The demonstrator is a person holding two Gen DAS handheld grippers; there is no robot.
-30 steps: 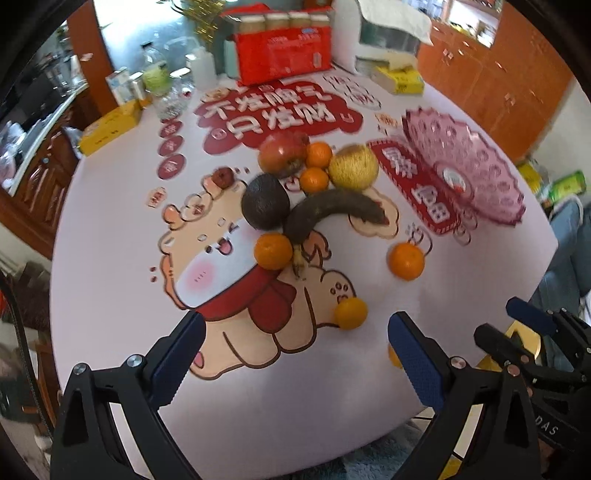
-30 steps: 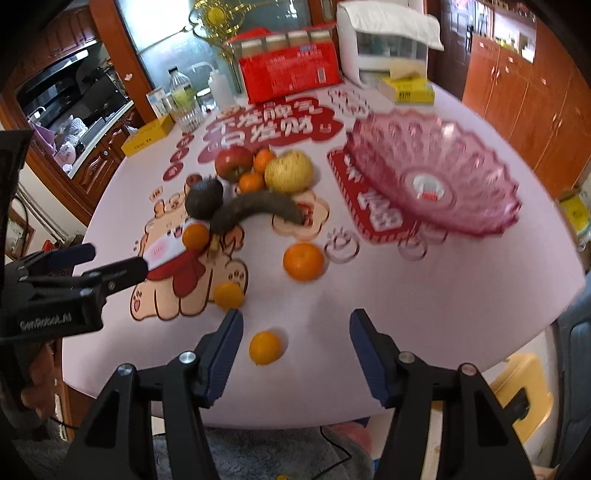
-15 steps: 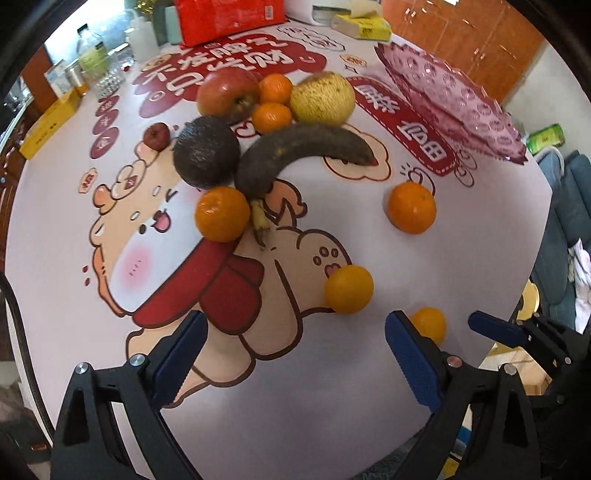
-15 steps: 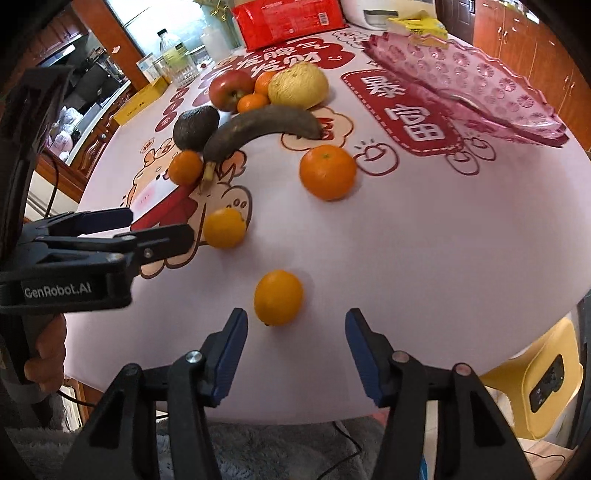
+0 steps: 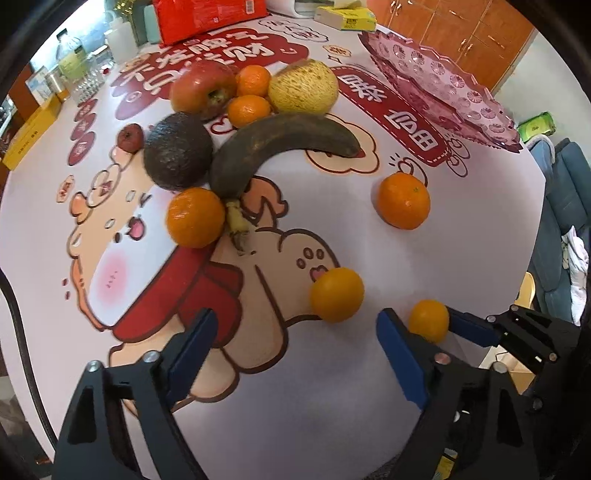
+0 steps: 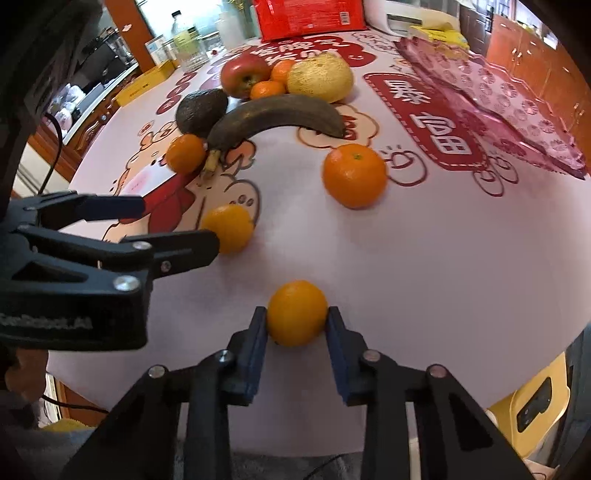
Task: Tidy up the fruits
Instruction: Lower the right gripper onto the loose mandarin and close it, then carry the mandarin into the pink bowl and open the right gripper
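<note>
My right gripper [image 6: 296, 320] is shut on a small orange [image 6: 297, 317] near the table's front edge; it also shows in the left wrist view [image 5: 428, 319]. My left gripper [image 5: 295, 328] is open and empty, just short of another small orange [image 5: 336, 293], which also shows in the right wrist view [image 6: 227, 228]. A larger orange [image 6: 354, 175] lies alone toward the pink glass bowl [image 6: 491, 92]. A dark banana [image 5: 280, 144], avocado [image 5: 177, 155], apple [image 5: 203, 88], yellow pear [image 5: 303, 86] and more oranges cluster mid-table.
A red box [image 5: 207, 14], bottles [image 5: 74, 62] and yellow boxes [image 5: 33, 129] stand along the far edge. A small dark red fruit [image 5: 130, 137] lies left of the avocado. A yellow chair [image 6: 535, 402] stands beyond the table's front right edge.
Both grippers have moved forward and lower over the table. My right gripper has closed on the small orange at the front edge. My left gripper stays open.
</note>
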